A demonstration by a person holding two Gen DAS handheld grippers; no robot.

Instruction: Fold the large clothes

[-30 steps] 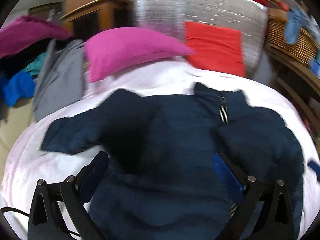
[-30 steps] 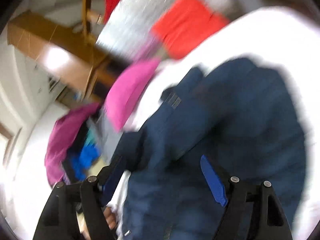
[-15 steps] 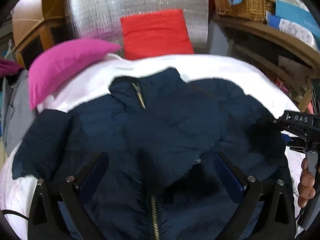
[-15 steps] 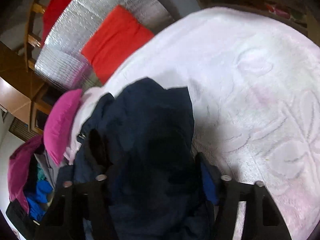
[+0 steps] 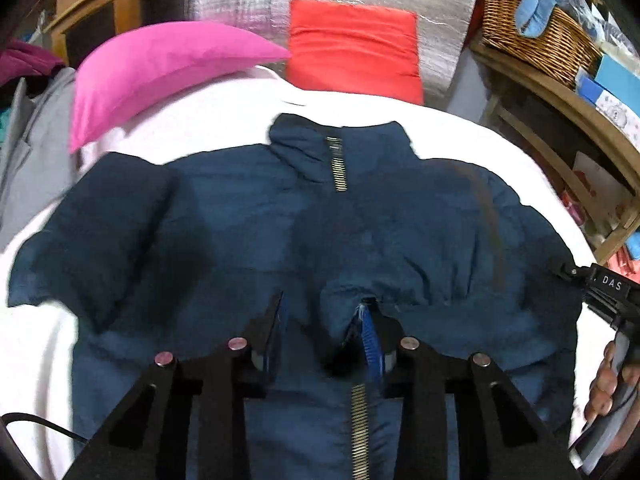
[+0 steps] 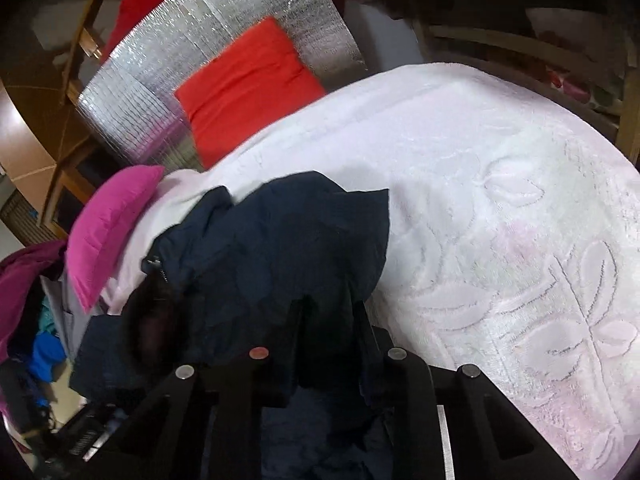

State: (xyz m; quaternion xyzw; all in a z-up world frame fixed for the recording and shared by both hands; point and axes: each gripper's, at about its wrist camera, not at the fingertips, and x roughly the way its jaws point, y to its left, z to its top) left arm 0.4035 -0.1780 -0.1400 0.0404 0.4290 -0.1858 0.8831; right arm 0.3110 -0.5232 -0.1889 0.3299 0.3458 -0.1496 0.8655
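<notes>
Jacket [image 5: 248, 216]: one (navy); tongs: two, left [image 5: 324, 332], right [image 6: 328, 344], both closing on it.

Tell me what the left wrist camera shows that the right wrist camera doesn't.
Only the left wrist view shows the jacket's brass zipper up the collar, the wicker basket on the shelf, and the right gripper at the jacket's edge. Only the right wrist view shows the blanket's embossed leaf pattern. Both show the navy jacket, pink pillow, red cushion and closing jaws around jacket fabric.
</notes>
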